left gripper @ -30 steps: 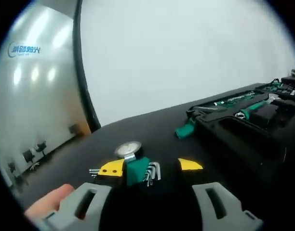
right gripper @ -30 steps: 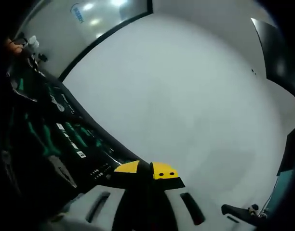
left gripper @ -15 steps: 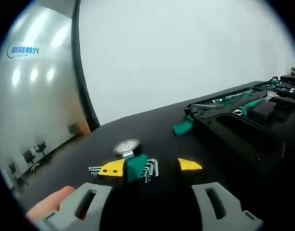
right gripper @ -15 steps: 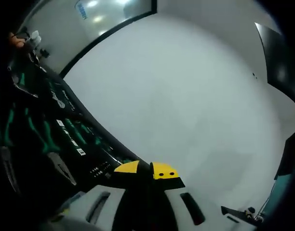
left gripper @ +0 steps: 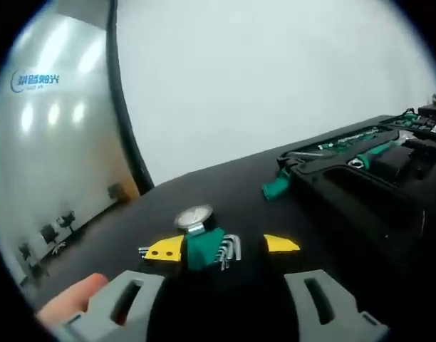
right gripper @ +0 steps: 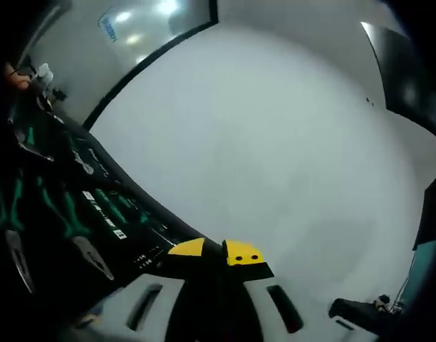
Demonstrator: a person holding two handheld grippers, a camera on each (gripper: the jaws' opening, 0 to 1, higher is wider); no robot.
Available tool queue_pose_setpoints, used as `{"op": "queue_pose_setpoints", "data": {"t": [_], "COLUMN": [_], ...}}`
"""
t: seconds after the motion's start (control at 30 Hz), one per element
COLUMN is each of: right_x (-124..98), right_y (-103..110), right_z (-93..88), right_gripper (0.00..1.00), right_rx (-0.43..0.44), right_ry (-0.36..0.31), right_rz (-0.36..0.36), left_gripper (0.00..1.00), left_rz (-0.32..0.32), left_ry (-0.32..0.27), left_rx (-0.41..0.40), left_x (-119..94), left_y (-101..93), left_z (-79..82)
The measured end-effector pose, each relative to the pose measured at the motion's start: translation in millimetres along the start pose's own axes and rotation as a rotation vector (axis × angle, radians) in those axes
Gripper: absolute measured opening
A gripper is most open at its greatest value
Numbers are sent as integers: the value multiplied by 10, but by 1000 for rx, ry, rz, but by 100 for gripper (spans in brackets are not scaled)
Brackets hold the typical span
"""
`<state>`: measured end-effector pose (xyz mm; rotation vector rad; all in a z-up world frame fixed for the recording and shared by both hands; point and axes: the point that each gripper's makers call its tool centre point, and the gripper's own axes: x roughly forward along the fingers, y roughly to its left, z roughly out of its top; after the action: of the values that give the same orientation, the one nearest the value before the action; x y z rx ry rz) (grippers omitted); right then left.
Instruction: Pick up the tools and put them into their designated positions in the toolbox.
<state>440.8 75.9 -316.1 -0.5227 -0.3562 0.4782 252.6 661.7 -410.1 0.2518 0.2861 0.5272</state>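
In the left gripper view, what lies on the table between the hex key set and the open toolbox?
In the left gripper view, only bare black table lies between the hex key set and the toolbox; a green handle sticks out by the toolbox's near corner.

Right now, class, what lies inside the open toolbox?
In the right gripper view, the toolbox holds green-handled pliers and small labelled tools in slots. Its lower part is too dark to make out, and the right gripper covers one corner.

Matt black plastic toolbox (left gripper: pixel 360 199)
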Motion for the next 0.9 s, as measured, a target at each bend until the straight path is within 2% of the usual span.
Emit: {"op": "queue_pose_setpoints", "data": {"t": [0.1, 0.17, 0.2, 0.23, 0.27, 0.3, 0.33, 0.4, 0.47, 0.5, 0.53, 0.6, 0.63, 0.67, 0.7, 0.73, 0.77, 0.8, 0.87, 0.9], "right_x": [21, 17, 18, 18, 17, 14, 12, 7, 7, 8, 8, 32, 34, 42, 45, 57, 59, 69, 65, 60], "right_y": [76, 122, 147, 154, 155, 151, 145, 111, 96, 98, 106, 127, 136, 145, 150, 154, 156, 155, 151, 151], "right_z": [-49, -16, -7, -5, -6, -19, -29, -31, -39, -45, -52, -62, -61, -61, -58, -55, -52, -55, -54, -53], "right_gripper": [7, 7, 7, 7, 7, 7, 7, 8, 8, 8, 8, 8, 8, 8, 8, 8, 8, 8, 8, 8], "right_rx": [-35, -50, -64, -74, -81, -92, -98, -90, -74, -72, -72, -79, -83, -87, -89, -90, -87, -77, -57, -51], "right_ry": [28, 16, 14, 15, 17, 24, 29, 31, 32, 34, 37, 40, 39, 38, 38, 35, 33, 30, 24, 23], "right_rz": [25, 38, 46, 47, 46, 45, 42, 28, 26, 28, 32, 41, 45, 49, 51, 54, 56, 60, 66, 67], "left_gripper": [34, 34, 35, 36, 36, 34, 32, 30, 28, 27, 27, 27, 27, 25, 16, 5, 4, 4, 3, 3], "left_rz": [-3, -65, -66, -62, -49, -41, -40, -24, -7, -18, -17, -59, -62, -77, -82, -36, -69, -84, -95, -97], "left_ry": [-6, 4, 38, 48, 90, 117, 154, 166, 195, 247, 276, 300, 282, 252, 270, 201, 211, 185, 174, 183], "left_rx": [27, 68, 152, 184, 238, 246, 205, 174, 244, 263, 252, 180, 94, 46, 14, 57, 18, 15, -81, -74], "left_x": [32, 39, 145, 181, 242, 253, 328, 448, 630, 674, 621, 690, 729, 766, 779, 803, 791, 777, 749, 730], "left_y": [11, -126, -117, -105, -72, -64, -73, -105, -82, -85, -94, -80, -48, -52, -57, 42, 34, 15, 10, 27], "left_z": [84, 191, 190, 195, 222, 253, 265, 326, 251, 164, 113, -15, -35, 8, -44, 52, -1, 35, 64, 59]}}
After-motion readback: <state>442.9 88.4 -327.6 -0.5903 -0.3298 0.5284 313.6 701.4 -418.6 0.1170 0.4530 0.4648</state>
